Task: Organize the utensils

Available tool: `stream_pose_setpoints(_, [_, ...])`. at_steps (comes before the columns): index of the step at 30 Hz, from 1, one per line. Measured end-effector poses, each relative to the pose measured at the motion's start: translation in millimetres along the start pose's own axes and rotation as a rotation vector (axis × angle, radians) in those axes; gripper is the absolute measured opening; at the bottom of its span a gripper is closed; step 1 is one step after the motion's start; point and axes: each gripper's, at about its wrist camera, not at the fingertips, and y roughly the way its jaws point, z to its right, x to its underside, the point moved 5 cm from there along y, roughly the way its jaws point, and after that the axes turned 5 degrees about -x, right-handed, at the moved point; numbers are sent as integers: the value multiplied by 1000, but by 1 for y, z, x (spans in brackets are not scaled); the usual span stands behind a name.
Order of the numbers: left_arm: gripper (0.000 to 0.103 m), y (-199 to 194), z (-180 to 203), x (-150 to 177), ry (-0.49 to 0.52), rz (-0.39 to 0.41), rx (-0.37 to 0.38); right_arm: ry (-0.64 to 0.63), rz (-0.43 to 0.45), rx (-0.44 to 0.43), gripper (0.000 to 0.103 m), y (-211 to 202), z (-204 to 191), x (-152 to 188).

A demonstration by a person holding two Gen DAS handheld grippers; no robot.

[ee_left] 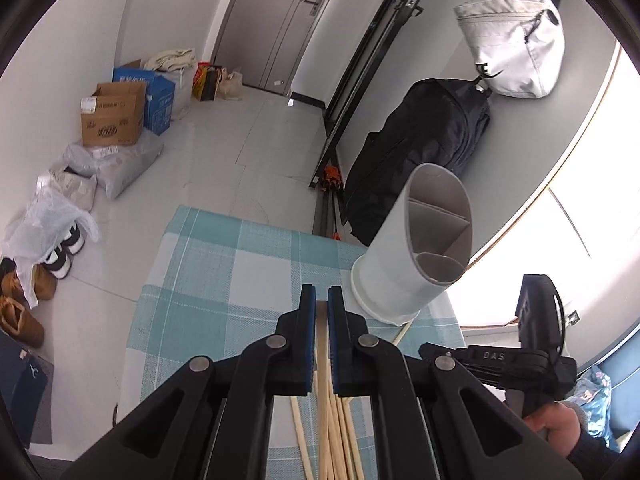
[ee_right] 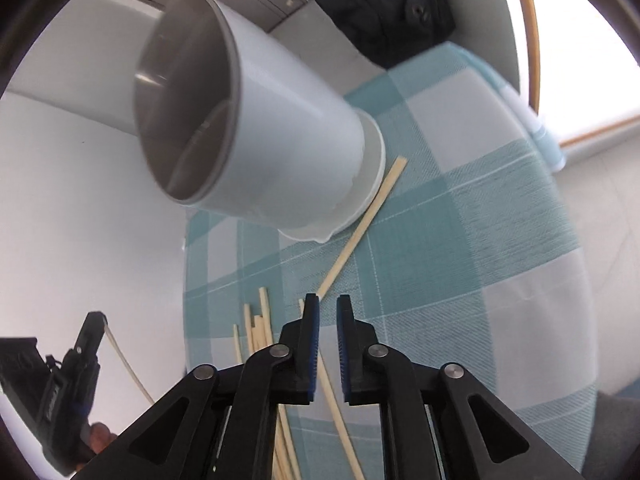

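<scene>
Chopsticks: pale wooden chopsticks (ee_right: 264, 332) lie loose in a pile on the near part of the worktop (ee_right: 460, 208), which wears a teal-and-white check cloth; one single chopstick (ee_right: 360, 232) lies apart, slanting up to the holder's base.
Holder: white cylindrical utensil holder (ee_right: 280, 132) stands on the far part of the worktop, its grey inside split into compartments by dividers; nothing shows in it.
Left gripper: left gripper (ee_left: 321, 300) has its blue-padded jaws drawn close, a narrow gap between them, clamped on one chopstick (ee_left: 321, 332) that runs through the gap; the right wrist view shows that stick curving down from its tip, off the worktop's left side.
Right gripper: right gripper (ee_right: 327, 308) hangs over the pile with jaws slightly apart, holding nothing; the near end of the single chopstick lies just by its left finger.
Writing: letters "DAS" read on the black body of the right gripper in the left wrist view; print on the brown cardboard box (ee_left: 114, 118) and blue box (ee_left: 158, 98) on the floor is too small to read.
</scene>
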Motion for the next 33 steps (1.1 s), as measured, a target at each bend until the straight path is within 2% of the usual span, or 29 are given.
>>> stream_pose_setpoints(3, [2,3,-8,0,-17,-12,1,-33,7,33,19,13,-14,3])
stream_pose_setpoints(4, [2,3,-9,-1,-16,-13,2,-48,6,65,24,19,-19,3])
stream_pose_setpoints(6, [2,3,-14,-1,-22,-12,6,-69,-1,139,29,29,-24,5])
stream_pose_setpoints(11, [2,6,-29,-1,-56,-30,10,-143,20,331,26,41,-36,11])
stream_pose_setpoints(13, [2,7,-33,-1,-60,-35,5,-180,29,411,15,43,-40,15])
stream_pose_setpoints(14, [2,8,-35,-1,-62,-37,6,-191,36,419,15,42,-41,16])
stream_pose_setpoints(20, [2,4,-35,-2,-60,-33,17,-172,39,407,10,26,-34,26])
stream_pose_setpoints(22, [2,3,-35,-2,-60,-34,29,-175,34,391,0,14,-27,30])
stream_pose_setpoints(27, [2,3,-32,0,-55,-38,38,-191,-66,382,0,-4,3,39])
stream_pose_setpoints(30, [2,3,-30,2,-56,-42,41,-197,-44,341,0,-19,9,42])
stream_pose_setpoints(33, [2,4,-30,3,-63,-48,40,-154,-4,259,3,-23,7,34])
